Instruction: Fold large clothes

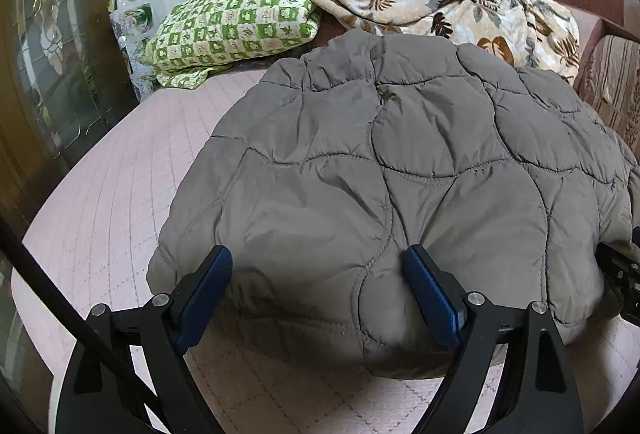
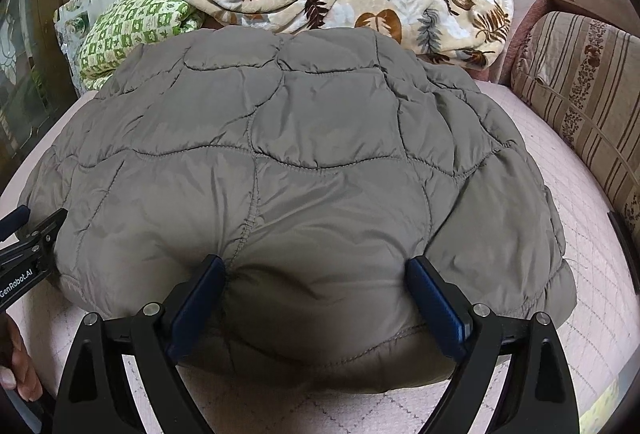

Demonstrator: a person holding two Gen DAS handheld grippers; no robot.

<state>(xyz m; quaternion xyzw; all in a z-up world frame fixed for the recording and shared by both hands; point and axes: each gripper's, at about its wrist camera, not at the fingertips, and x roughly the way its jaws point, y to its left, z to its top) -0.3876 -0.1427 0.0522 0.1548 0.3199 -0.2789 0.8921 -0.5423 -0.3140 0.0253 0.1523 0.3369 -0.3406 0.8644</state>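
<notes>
The big puffy grey quilted jacket (image 2: 304, 161) lies spread on the pale pink quilted bed cover (image 1: 120, 161), with its near edge right under both tools. The left gripper (image 1: 318, 298) has its jaws wide apart over that edge, and its blue pads (image 1: 208, 286) sit on the puffy cloth without pinching it. The right gripper (image 2: 316, 306) looks the same, wide apart and not squeezing. I think the next job is to grab the near edge. To do it well, push both tools low so the pads go around the whole thick edge, then squeeze at the same time.
</notes>
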